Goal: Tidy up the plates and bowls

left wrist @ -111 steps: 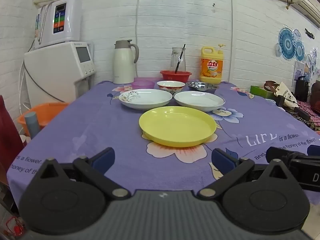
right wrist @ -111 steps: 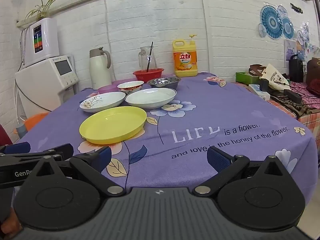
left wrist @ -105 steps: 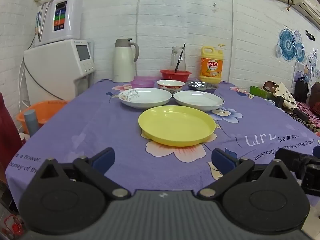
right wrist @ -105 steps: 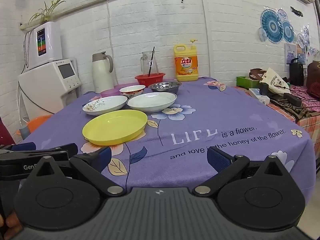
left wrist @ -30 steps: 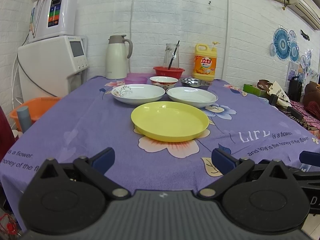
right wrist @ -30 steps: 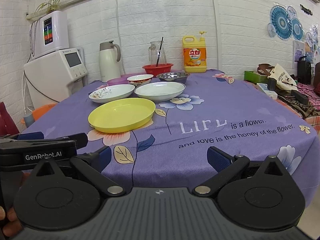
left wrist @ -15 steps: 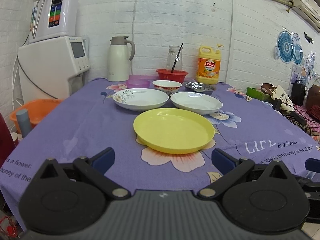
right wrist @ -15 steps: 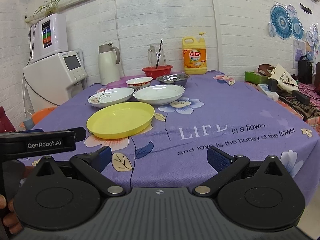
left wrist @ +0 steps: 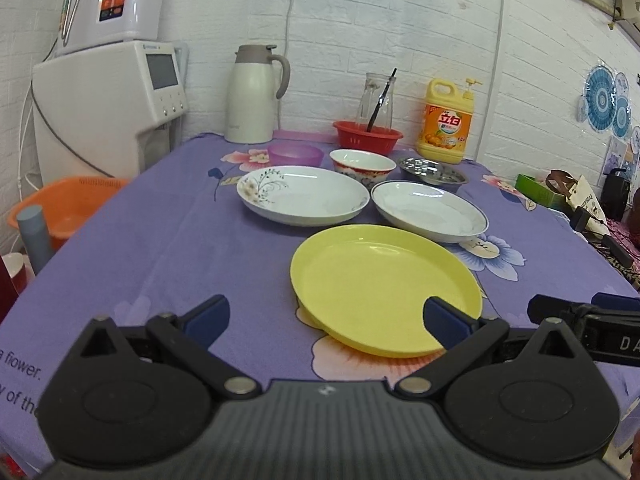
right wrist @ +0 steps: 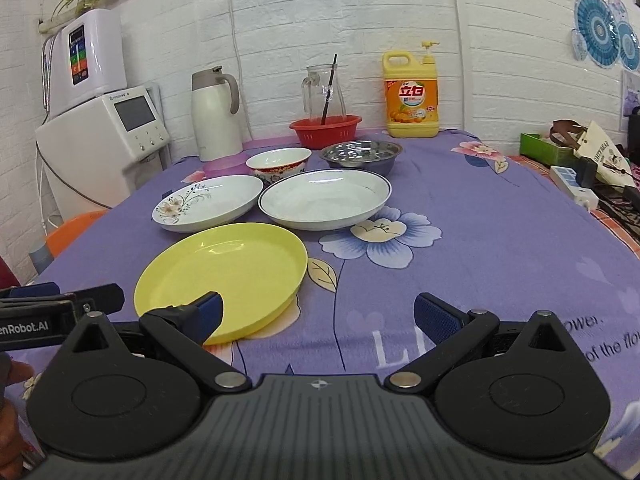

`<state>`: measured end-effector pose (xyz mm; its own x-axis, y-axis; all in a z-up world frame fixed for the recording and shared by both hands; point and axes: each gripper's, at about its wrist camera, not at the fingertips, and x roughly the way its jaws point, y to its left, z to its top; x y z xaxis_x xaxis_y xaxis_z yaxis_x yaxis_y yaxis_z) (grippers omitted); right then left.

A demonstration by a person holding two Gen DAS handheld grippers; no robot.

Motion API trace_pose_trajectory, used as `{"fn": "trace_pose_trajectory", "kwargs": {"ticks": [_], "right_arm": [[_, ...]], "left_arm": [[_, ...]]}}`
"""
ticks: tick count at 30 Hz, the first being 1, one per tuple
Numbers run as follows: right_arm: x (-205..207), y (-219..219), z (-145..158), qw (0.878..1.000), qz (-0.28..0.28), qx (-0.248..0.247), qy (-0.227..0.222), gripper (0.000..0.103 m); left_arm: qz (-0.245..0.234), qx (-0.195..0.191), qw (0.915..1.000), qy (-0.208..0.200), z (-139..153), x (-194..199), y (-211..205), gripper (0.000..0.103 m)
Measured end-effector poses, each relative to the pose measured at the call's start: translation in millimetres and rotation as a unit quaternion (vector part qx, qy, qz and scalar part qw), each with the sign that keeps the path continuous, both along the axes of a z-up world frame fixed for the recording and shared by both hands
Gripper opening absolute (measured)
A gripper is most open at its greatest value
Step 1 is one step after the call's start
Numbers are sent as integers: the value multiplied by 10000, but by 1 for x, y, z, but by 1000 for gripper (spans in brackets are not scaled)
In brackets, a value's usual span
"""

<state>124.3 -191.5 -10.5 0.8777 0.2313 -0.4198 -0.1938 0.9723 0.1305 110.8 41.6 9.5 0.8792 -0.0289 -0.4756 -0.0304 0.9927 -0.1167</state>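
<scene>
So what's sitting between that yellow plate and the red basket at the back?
In the right wrist view, the blue-rimmed white plate lies just behind the yellow plate, then the patterned bowl, before the red basket.

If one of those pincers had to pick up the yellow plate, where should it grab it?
Probably by the near rim, coming in low from the table's front edge. The yellow plate lies flat and shallow with a raised lip, so one finger could slide under the lip and the other press inside. Both white plates crowd its far side. The left hand-held gripper, open, is already close to the near rim.
</scene>
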Motion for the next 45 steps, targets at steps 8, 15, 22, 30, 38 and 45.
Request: {"fn": "trace_pose_trajectory", "kwargs": {"ticks": [8,15,22,30,38,45], "right_arm": [[73,27,-16,9972,358,-191,635,103],[92,45,-26,9932,654,-313,909,103],[92,52,-29,9913,770,-670,829,103],[100,61,-25,9890,1047,-683,788,103],[83,76,-18,9908,1021,-672,575,103],[76,118,-14,9851,1535,-618,461,103]], "left_arm": [[225,-127,9979,592,-11,65,23,103],[21,-142,9978,646,-18,88,23,103],[-174,-148,9971,720,-22,101,20,101],[-461,-199,9956,790,-33,110,10,68],[-230,-341,9962,763,-28,94,21,61],[331,-140,9962,795,-20,73,59,61]]}}
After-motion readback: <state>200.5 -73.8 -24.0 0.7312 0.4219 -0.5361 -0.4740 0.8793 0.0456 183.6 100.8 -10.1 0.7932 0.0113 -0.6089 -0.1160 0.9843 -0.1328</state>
